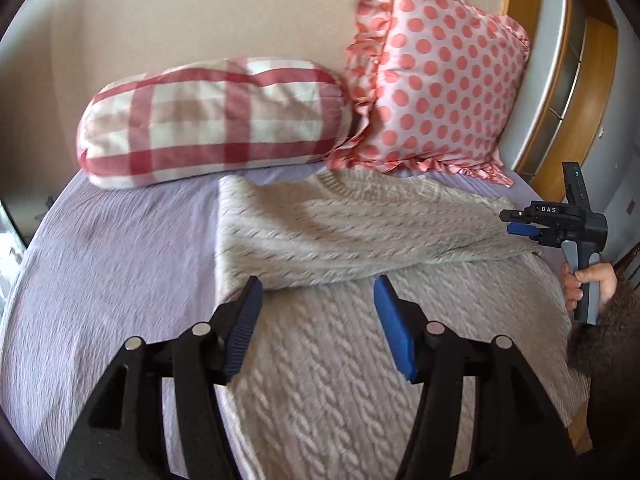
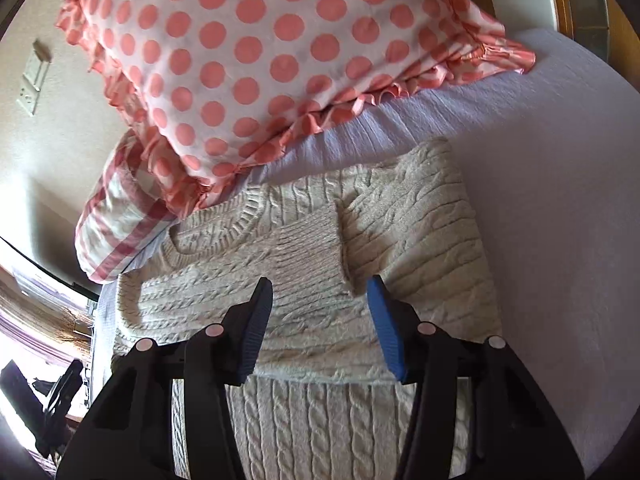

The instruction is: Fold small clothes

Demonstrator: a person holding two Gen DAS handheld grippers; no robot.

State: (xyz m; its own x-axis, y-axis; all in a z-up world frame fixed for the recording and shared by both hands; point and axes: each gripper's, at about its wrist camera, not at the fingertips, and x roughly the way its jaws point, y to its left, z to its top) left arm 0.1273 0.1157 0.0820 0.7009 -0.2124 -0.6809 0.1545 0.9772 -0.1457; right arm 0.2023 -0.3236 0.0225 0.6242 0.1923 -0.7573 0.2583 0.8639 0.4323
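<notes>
the cream cable-knit sweater is lying on the bed below the pillows, sleeves folded across; both the left gripper and right gripper are hovering released. being thick, soft and floppy, it is probably best pinched at the hem corners

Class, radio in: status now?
Both tools open, left tool, right tool. Sweater sleeves folded in, on bed. Polka-dot pillow by collar.
</notes>
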